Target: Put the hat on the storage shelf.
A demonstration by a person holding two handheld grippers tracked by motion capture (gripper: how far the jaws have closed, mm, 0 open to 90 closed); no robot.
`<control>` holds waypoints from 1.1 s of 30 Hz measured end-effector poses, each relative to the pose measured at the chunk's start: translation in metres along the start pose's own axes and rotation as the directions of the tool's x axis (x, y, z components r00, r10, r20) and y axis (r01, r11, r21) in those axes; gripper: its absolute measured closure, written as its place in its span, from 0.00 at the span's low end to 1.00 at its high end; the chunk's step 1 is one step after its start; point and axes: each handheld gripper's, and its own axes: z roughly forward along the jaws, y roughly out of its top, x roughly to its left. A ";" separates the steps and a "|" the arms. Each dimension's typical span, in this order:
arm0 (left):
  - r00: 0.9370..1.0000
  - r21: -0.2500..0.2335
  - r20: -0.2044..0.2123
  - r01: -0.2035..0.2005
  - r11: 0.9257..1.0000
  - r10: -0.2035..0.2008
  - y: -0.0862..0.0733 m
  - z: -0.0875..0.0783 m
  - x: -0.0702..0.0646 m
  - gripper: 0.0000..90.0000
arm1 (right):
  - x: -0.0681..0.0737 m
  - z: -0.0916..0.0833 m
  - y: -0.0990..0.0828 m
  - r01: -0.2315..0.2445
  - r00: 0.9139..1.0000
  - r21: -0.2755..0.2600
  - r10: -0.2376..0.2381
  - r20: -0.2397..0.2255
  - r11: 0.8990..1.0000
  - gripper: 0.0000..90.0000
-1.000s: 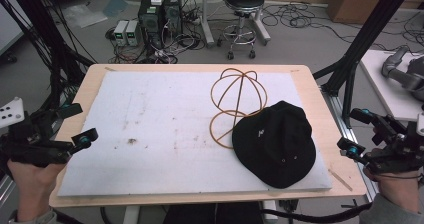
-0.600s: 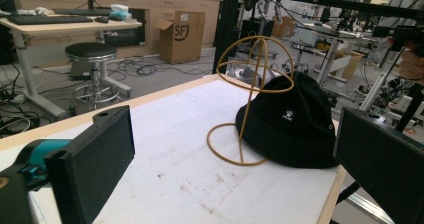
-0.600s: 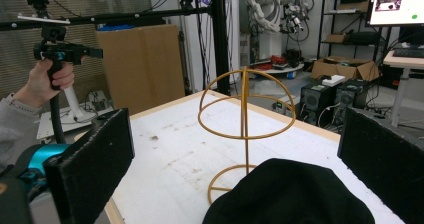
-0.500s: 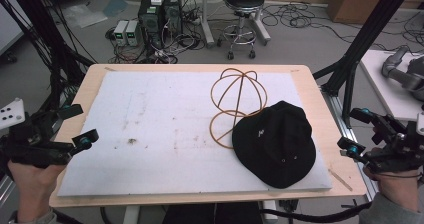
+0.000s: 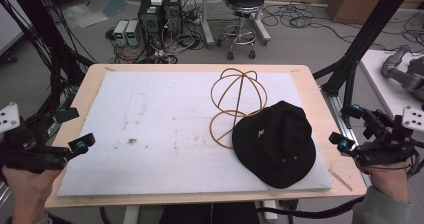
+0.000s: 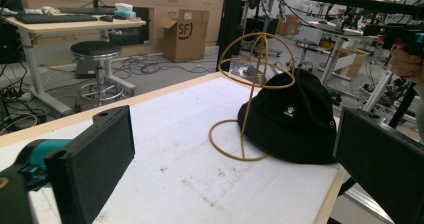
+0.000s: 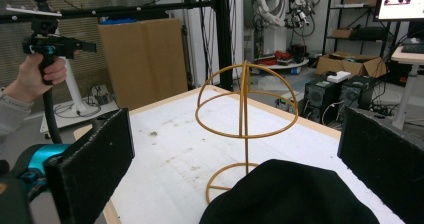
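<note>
A black bucket hat lies near the desk's right edge, touching a wire hat stand. The open right gripper is nearer; the open left gripper waits at the left edge.

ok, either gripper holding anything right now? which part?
Nothing is held. The left gripper and right gripper both stand open at the table edges, apart from the black hat and the wire stand.
</note>
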 end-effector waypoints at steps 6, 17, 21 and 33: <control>1.000 0.002 -0.011 -0.002 1.000 0.002 -0.001 -0.007 -0.002 0.04 | -0.005 0.006 -0.001 0.004 1.000 0.004 -0.004 -0.009 1.000 0.01; 0.999 0.007 -0.033 0.000 1.000 0.000 -0.005 -0.017 -0.005 0.04 | -0.018 0.028 -0.007 0.019 0.999 0.054 -0.017 -0.038 0.998 0.01; 0.999 0.010 -0.043 0.001 1.000 -0.001 -0.006 -0.022 -0.006 0.04 | -0.023 0.035 -0.009 0.014 0.998 0.069 -0.010 -0.062 0.997 0.01; 0.997 0.016 -0.071 0.005 1.000 -0.004 -0.010 -0.036 -0.009 0.04 | -0.032 0.054 -0.011 0.028 0.995 0.098 -0.018 -0.101 0.995 0.01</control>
